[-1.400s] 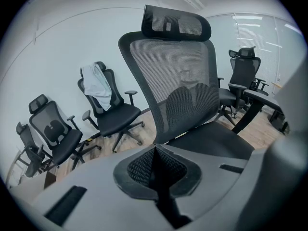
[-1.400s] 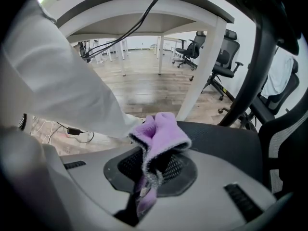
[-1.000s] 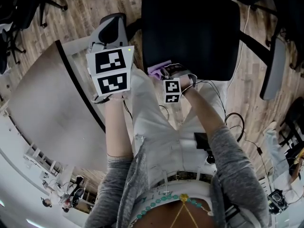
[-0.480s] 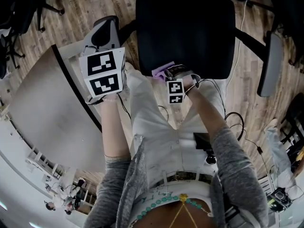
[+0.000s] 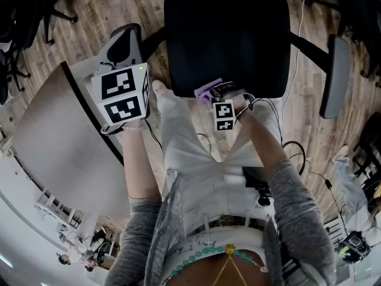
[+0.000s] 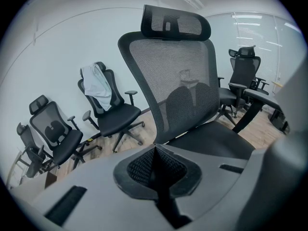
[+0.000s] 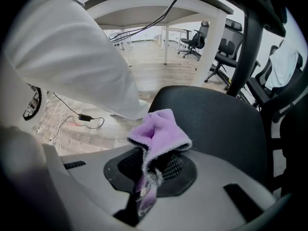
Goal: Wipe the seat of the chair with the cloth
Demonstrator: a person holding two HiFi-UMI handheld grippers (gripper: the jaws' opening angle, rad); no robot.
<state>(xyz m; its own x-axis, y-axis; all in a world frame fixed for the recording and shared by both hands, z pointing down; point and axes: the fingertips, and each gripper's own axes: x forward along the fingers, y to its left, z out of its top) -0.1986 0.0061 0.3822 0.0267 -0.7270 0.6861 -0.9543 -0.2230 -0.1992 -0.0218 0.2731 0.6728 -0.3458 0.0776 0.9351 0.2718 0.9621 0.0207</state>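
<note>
Black seat: the chair seat (image 5: 226,34) is filling the upper middle of the head view, directly in front of me. It is showing no streak or damp patch that I could read as already wiped.
Left gripper: the left gripper (image 6: 156,165) is hanging off to the chair's left side, apart from the seat. Its jaws are pressing together with nothing between them, and it is pointing towards the mesh backrest (image 6: 168,81).
Right gripper: the right gripper (image 7: 147,177) is hovering at the seat's front edge, and its jaws are clamping tight on the cloth.
Purple cloth: the cloth (image 7: 159,131) is bunching up out of the right jaws. Its free fold is lying over the front rim of the seat, towards the left corner. I am not managing to tell whether it is pressing on the fabric.
Done so far: I am judging that the cloth is gripped and placed at the seat, and little more.
Still to do: I am judging that nearly the whole pad, from the middle to the back and the right side, is waiting for strokes.
</note>
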